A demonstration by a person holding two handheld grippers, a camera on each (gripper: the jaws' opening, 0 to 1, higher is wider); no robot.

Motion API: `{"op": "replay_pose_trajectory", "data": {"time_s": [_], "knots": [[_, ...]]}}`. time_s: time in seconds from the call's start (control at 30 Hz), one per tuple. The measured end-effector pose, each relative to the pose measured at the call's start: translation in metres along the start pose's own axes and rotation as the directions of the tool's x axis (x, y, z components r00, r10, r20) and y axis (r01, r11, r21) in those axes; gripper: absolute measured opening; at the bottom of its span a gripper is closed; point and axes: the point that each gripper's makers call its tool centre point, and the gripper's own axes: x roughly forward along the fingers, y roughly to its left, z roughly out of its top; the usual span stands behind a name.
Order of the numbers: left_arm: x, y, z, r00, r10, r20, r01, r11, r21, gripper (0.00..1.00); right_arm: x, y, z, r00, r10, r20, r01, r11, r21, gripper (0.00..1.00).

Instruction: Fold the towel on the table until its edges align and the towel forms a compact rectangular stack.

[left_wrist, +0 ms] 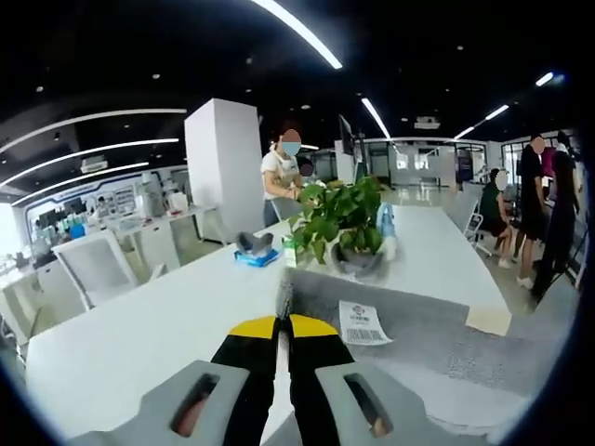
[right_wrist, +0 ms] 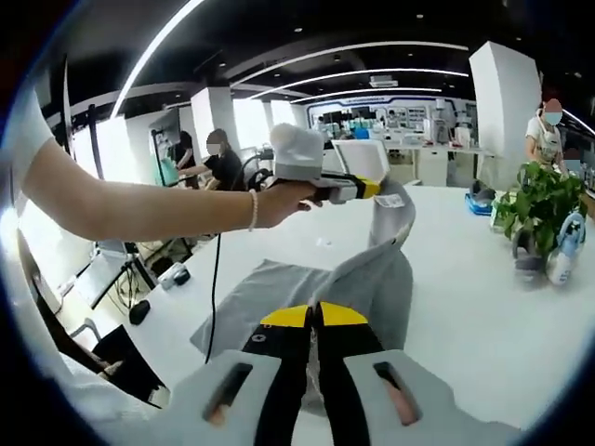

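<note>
While its yellow-tipped black jaws stand pressed together at the bottom of the left gripper view, the left gripper [left_wrist: 283, 327] pinches a raised edge of the grey towel [left_wrist: 437, 339], whose nubbly terry cloth spreads flat toward the desk's right edge and carries a white printed label [left_wrist: 361, 323] with a barcode. Beyond the cloth the smooth white desk [left_wrist: 149, 325] runs on to a leafy green potted plant [left_wrist: 341, 216] in a dark rounded pot, with a pale blue spray bottle [left_wrist: 385, 223] just beside it and a small blue tray [left_wrist: 256, 257] near the desk's far left edge. Farther off stand a white chair [left_wrist: 93, 265], a square white pillar [left_wrist: 223, 167] and several people. In the right gripper view, the right gripper [right_wrist: 313, 316] likewise has its jaws closed, and the soft grey towel [right_wrist: 279, 293] lies directly ahead of them, so whether cloth is caught between them cannot be told. From there the towel climbs in a draped, creased fold to the left gripper [right_wrist: 372, 189], held by a hand [right_wrist: 279, 204] with a beaded bracelet [right_wrist: 252, 210] at the wrist. The plant [right_wrist: 539, 200] sits near the desk's far right edge.
</note>
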Motion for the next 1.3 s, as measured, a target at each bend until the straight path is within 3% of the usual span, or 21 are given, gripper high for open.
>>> {"op": "replay_pose_trajectory", "data": {"time_s": [0.53,0.9,1.3], "knots": [[-0.028,0.023,-0.01,1.0,0.025,-0.007,-0.025,0.999,-0.044,0.03,0.016,0.041,-0.001,0.996,0.087,-0.009,-0.087,0.996,0.01,0.0],[-0.046,0.046,-0.017,0.998,0.06,-0.01,-0.061,0.996,-0.061,0.03,0.026,0.052,-0.001,0.994,0.103,-0.024,-0.103,0.995,-0.013,0.0],[-0.063,0.064,-0.038,0.997,0.075,-0.03,-0.077,0.994,-0.076,0.03,0.044,0.077,-0.011,0.987,0.15,-0.054,-0.15,0.989,-0.004,0.0]]}}
